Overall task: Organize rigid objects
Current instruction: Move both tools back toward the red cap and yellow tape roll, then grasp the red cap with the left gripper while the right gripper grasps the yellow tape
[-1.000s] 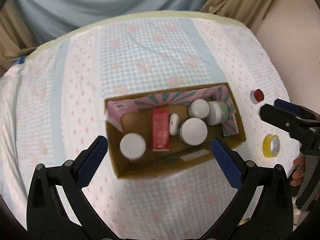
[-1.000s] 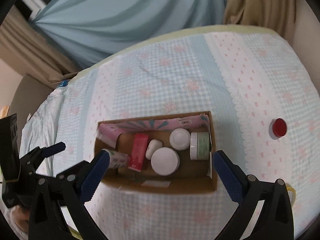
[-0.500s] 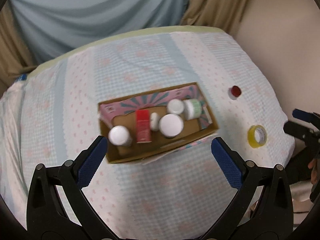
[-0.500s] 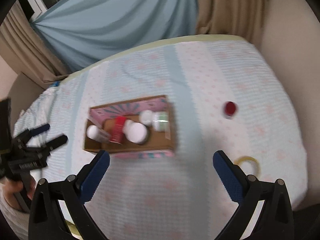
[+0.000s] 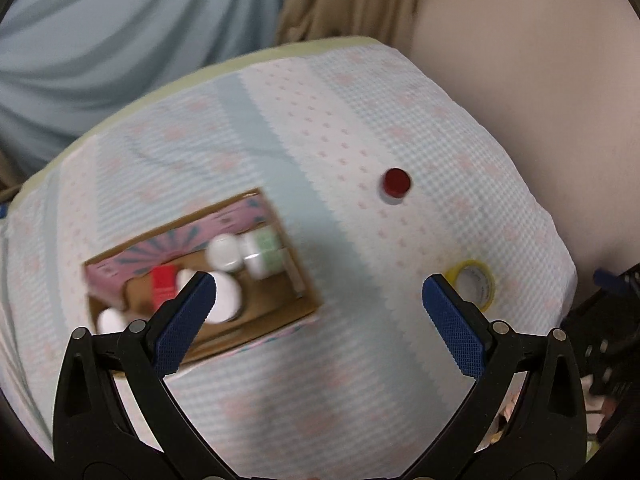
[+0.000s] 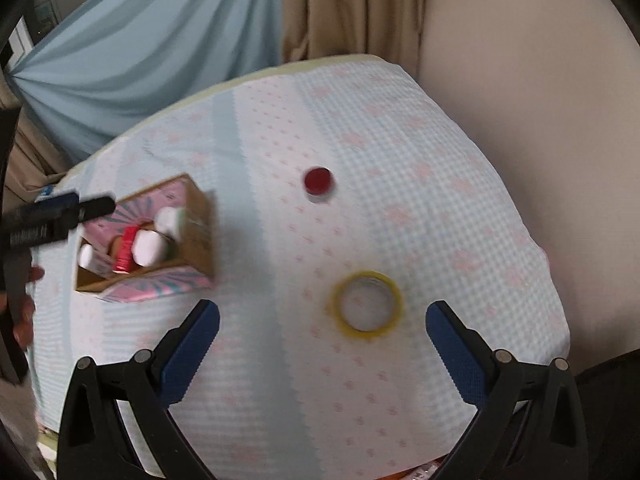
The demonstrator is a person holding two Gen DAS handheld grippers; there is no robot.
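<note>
Right wrist view puts the right gripper (image 6: 322, 336) nearest, its two blue, dimpled pads spread wide with nothing between them, hovering over a soft, quilted cloth (image 6: 400, 240) printed in pale blue checks and pink dots. Just past the pads lies a yellow tape roll (image 6: 367, 306), a flat ring lying on its side, the cloth showing through its hole. Farther on sits a small round red cap (image 6: 318, 180), well apart from the tape. Off to the left stands the cardboard box (image 6: 200, 216), brown with a pink and teal sunburst lining, holding white-lidded round jars and a red oblong carton (image 6: 127, 249); blur hides finer detail. The left gripper (image 5: 320, 308), seen in its own view, is likewise spread wide and empty, one pad overlapping the box in the picture, the tape roll beside the other. Beyond the table's pale green edge hang smooth blue and tan pleated curtains (image 6: 160, 52).
</note>
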